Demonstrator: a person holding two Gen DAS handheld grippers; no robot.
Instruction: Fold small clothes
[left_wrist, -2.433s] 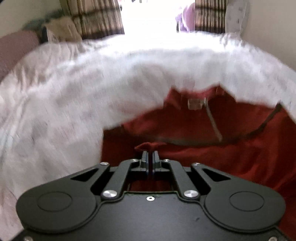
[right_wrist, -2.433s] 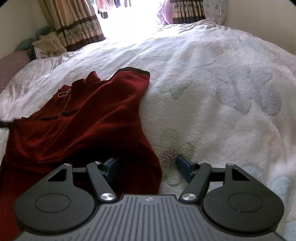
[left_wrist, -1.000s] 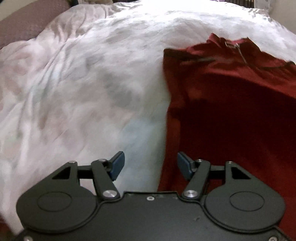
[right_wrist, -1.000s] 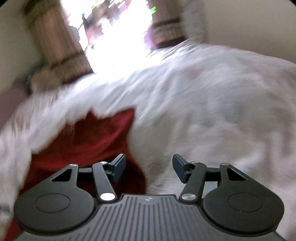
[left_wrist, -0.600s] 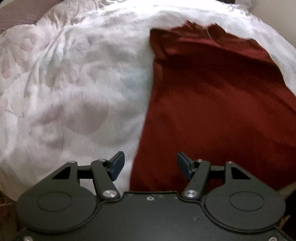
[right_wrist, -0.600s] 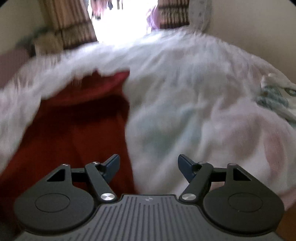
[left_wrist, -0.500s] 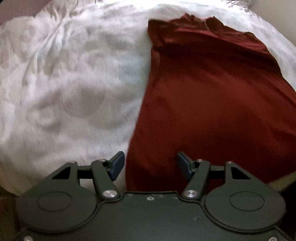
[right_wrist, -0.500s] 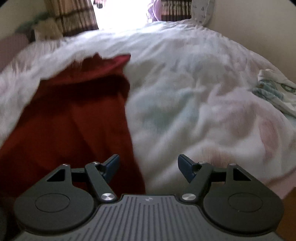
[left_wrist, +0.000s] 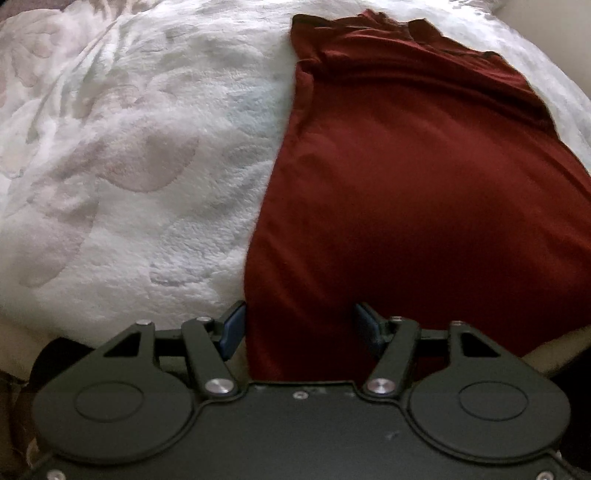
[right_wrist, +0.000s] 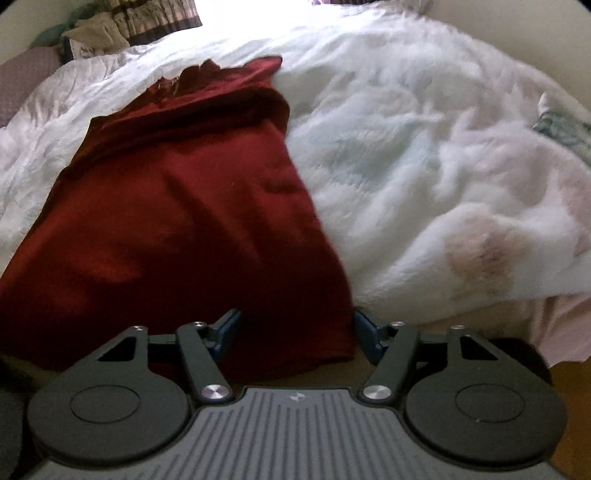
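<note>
Red garment (left_wrist: 424, 192) is seen spread lengthwise on the white fleece blanket (left_wrist: 129, 177), its neckline toward twelve o'clock and its hem at the near bed edge toward six o'clock; since moments ago, when a fold of it was pinched in the left gripper (left_wrist: 297, 326), it has been released and both tools drawn back to the hem; the left gripper's jaws are held wide apart over the hem's left corner, nothing gripped; the right gripper (right_wrist: 297, 328) is likewise spread wide over the right corner, empty; the sleeves appear already tucked inward, so a hem-to-collar fold is judged to be next.
</note>
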